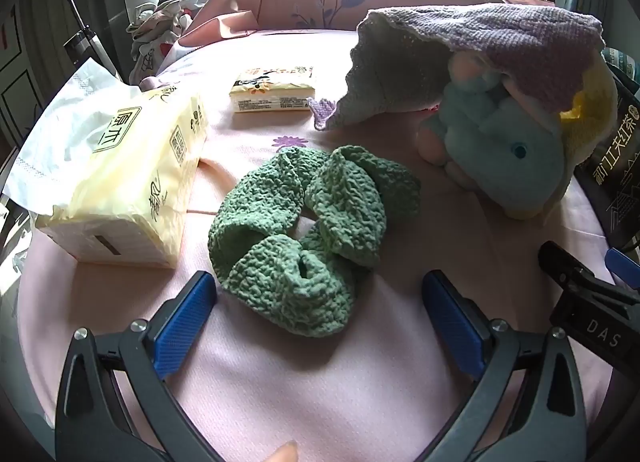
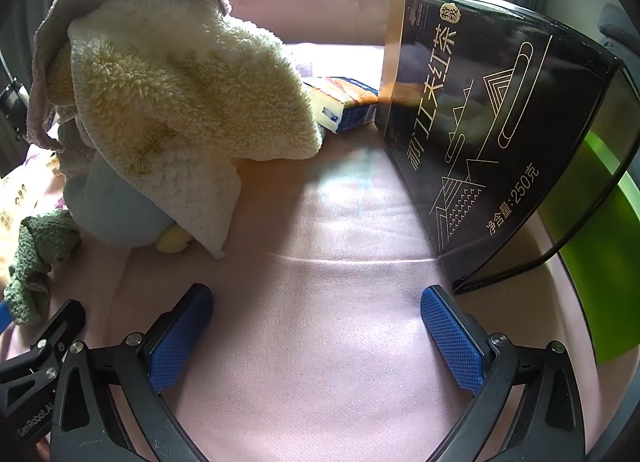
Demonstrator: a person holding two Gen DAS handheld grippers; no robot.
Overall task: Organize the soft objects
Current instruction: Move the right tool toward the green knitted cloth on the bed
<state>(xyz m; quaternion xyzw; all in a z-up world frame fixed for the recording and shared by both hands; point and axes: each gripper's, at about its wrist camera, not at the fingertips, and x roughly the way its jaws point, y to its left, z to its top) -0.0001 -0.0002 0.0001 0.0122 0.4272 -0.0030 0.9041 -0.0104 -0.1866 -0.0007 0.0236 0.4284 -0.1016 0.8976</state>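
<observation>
Left gripper wide open, holding nothing, low over the pink bed; green crochet piece lies crumpled just ahead, near edge between the blue pads. At 10 o'clock a yellow tissue pack w/ a white sheet sticking out; at 12 a small tissue packet. At 2 o'clock a blue plush toy sits under a purple knit cloth and a cream fleece towel. Right gripper also spread wide, empty, over bare sheet; black tea box upright at 1–2 o'clock, a blue-and-yellow packet behind it, pillow by the window.
</observation>
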